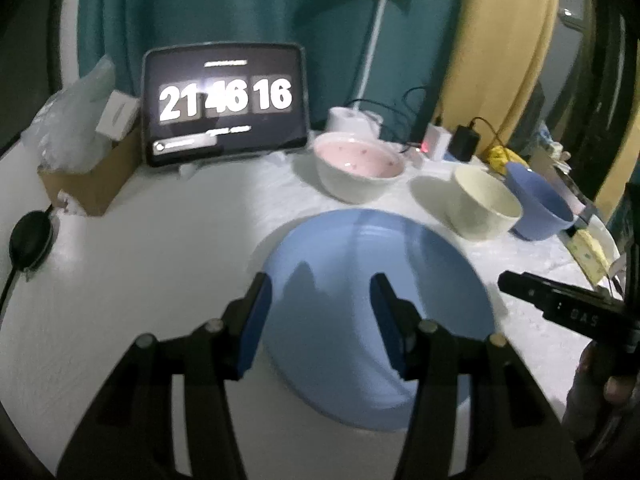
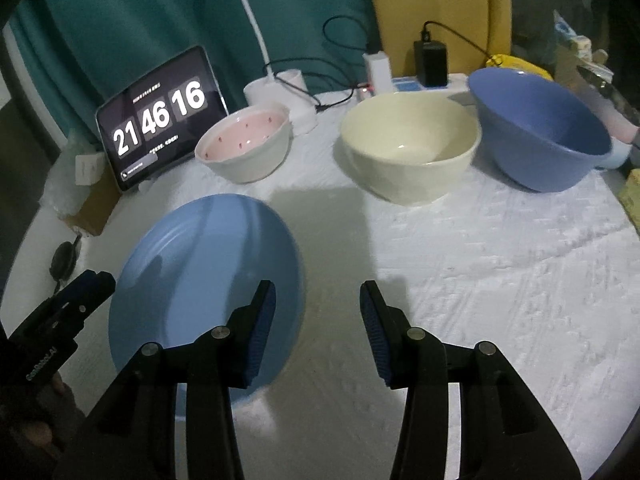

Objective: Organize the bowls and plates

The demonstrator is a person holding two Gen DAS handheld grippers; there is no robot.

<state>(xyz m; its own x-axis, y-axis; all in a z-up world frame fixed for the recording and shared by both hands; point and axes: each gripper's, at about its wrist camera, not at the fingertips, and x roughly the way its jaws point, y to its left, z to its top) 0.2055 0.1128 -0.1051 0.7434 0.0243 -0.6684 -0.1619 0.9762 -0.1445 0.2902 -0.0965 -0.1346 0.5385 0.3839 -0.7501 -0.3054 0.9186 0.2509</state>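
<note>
A light blue plate (image 1: 360, 320) (image 2: 208, 280) lies flat on the white cloth. My left gripper (image 1: 320, 292) hovers above it, open, nothing between its fingers. My right gripper (image 2: 318, 300) is open over bare cloth just right of the plate. Behind stand three bowls: a white one with a pink inside (image 1: 358, 166) (image 2: 246, 148), a cream one (image 1: 486, 202) (image 2: 410, 152) and a blue one (image 1: 538, 208) (image 2: 540, 128). The right gripper's body (image 1: 560, 304) shows at the edge of the left wrist view, the left one (image 2: 60, 320) in the right wrist view.
A tablet (image 1: 226, 102) (image 2: 160, 120) showing a clock stands at the back left. A cardboard box (image 1: 88, 184) with plastic wrap sits left of it. A white lamp base (image 2: 276, 92), chargers (image 2: 430, 62) and cables line the back. A black puck (image 1: 30, 240) lies at the left edge.
</note>
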